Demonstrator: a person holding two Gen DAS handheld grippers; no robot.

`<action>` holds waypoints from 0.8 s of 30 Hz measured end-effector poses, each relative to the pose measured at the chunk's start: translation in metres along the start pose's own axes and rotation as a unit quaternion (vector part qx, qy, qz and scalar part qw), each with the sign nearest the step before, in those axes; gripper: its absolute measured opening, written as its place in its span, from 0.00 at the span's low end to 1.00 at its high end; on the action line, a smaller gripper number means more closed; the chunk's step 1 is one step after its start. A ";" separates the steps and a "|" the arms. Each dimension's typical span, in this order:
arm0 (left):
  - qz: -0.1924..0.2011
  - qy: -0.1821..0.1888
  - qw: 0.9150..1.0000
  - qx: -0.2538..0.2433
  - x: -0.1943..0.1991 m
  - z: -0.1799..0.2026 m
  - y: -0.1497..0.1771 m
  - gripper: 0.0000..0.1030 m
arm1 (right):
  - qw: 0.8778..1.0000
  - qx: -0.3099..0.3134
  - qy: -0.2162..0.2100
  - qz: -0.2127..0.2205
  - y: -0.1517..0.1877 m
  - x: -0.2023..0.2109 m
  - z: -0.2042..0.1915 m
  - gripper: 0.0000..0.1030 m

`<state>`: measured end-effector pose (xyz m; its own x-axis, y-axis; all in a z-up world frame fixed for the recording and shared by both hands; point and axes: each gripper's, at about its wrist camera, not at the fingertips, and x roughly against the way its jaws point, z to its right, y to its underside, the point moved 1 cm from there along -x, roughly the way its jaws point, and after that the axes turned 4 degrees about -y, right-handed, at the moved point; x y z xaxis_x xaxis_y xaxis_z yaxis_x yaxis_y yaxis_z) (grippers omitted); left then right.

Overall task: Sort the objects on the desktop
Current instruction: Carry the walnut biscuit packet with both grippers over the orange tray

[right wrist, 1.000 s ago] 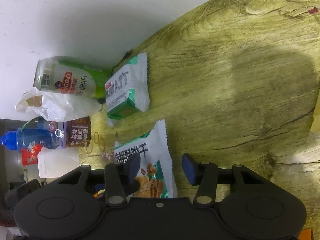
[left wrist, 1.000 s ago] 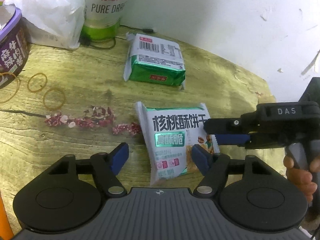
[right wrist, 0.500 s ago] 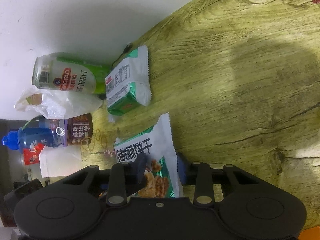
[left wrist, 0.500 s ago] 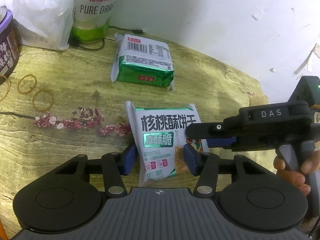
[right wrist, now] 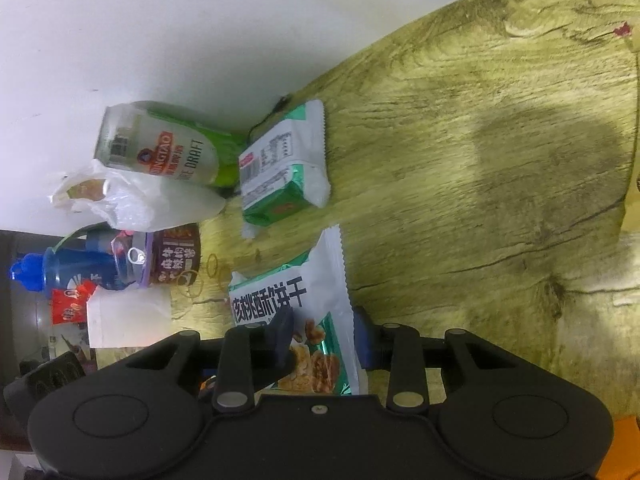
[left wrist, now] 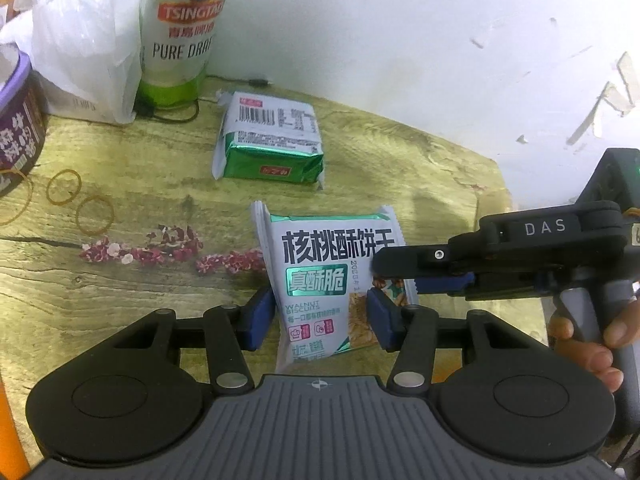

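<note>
**Pinching One Walnut Biscuit Packet From Two Sides**

Gripping the walnut biscuit packet [left wrist: 320, 280] with both tools, the person is holding it just above the wood-grain bench [left wrist: 120, 304], its printed face toward the left wrist camera. The left tool [left wrist: 320, 316] is sitting closed on the packet's lower half, its blue pads [left wrist: 262, 316] pressing the two long edges after the jaws have just been closing. The right tool [left wrist: 404, 280], reaching in from the packet's right side with a hand [left wrist: 588, 340] on its grip, is clamping the packet's right edge between upper and lower fingers, its jaws also having just been closing. In the right wrist view the same packet [right wrist: 312, 320] is passing between that tool's fingers [right wrist: 284, 332], and the right tool [right wrist: 320, 336] is squeezing it flat.

Beyond the packet, toward the white wall, a second green biscuit packet [left wrist: 272, 140] is lying barcode side up on the bench. Behind that, a Tsingtao beer can [left wrist: 180, 32] is standing against the wall beside a white plastic bag [left wrist: 80, 40]. Left of the held packet, rubber bands [left wrist: 64, 188] are lying loose, with a purple-lidded cup [left wrist: 16, 120] at the frame's edge.
</note>
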<state>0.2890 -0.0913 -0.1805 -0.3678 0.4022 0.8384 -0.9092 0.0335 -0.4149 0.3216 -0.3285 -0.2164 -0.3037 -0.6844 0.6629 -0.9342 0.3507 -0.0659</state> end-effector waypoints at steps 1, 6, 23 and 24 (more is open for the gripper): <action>0.002 0.001 1.000 -0.002 0.004 0.001 0.001 0.49 | 1.000 0.002 0.000 0.002 0.002 0.002 -0.003 0.30; 0.010 0.004 1.000 -0.015 0.025 0.007 0.005 0.49 | 1.000 0.006 -0.003 0.015 0.015 0.016 -0.016 0.30; 0.026 0.021 0.999 -0.025 0.084 0.037 0.059 0.49 | 0.999 0.013 -0.006 0.046 0.085 0.063 -0.038 0.30; 0.026 0.022 0.999 -0.026 0.085 0.039 0.063 0.50 | 0.999 0.015 -0.006 0.047 0.089 0.066 -0.038 0.30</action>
<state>0.1930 -0.0902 -0.1214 -0.4047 0.4440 0.7995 -0.8773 0.0584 -0.4765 0.2254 -0.3180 -0.1506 -0.3929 -0.6572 0.6432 -0.9063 0.3954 -0.1495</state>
